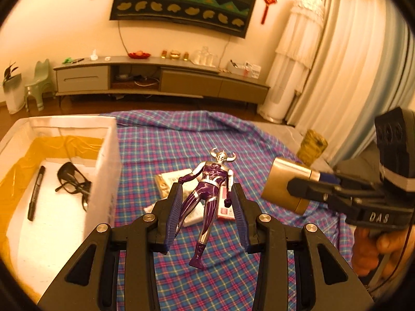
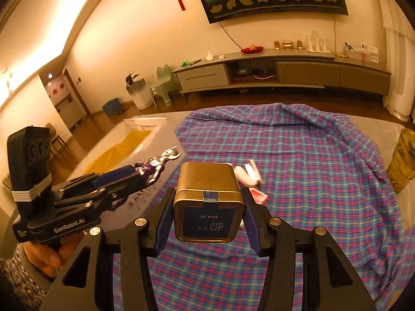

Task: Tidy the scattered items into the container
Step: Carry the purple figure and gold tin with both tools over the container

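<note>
Left gripper [image 1: 206, 194] pinching purple-and-silver toy figure [image 1: 207, 189] at the waist, lifted above the plaid cloth [image 1: 160, 145] – feet dangling. Right gripper [image 2: 207, 199] clamped on gold square tin [image 2: 208, 202], also off the cloth. White container [image 1: 109, 155] with yellow lining at the cloth's left edge – black marker [image 1: 36, 193] and dark sunglasses [image 1: 72, 181] inside. Flat packets [image 1: 168, 181] and red card box [image 1: 225, 211] left near cloth centre. Woven basket [image 2: 402, 160] off the right edge.
</note>
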### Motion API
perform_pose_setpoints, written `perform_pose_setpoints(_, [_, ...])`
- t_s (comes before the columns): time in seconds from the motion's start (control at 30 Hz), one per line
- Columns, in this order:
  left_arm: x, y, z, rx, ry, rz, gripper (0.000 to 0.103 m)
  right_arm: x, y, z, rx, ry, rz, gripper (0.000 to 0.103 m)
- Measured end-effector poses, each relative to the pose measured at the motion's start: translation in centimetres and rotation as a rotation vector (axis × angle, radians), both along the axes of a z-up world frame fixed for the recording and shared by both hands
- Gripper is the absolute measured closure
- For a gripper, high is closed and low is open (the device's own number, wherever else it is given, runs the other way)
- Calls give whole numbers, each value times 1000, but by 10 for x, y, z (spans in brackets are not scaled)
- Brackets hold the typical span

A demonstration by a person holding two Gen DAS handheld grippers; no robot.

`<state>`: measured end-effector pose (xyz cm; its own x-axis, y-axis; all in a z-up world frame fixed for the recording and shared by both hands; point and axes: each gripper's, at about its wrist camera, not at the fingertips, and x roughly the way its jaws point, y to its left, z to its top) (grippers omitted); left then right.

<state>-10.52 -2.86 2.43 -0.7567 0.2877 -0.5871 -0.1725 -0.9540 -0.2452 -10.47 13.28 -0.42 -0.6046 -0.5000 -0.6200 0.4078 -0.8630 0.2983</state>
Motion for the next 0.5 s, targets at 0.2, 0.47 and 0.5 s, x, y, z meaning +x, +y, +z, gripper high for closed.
perform_pose_setpoints(0.2, [4,-21,9,32,17,37,63,2,-26,9,-34,-2,6,52])
perform_pose_setpoints(0.47, [9,-50,24,91,45,90,63,2,-61,35,-6,37,40,52])
perform_pose_setpoints(0.5, [9,-54,25,96,47,97,63,1,-64,38,-3,41,43,52])
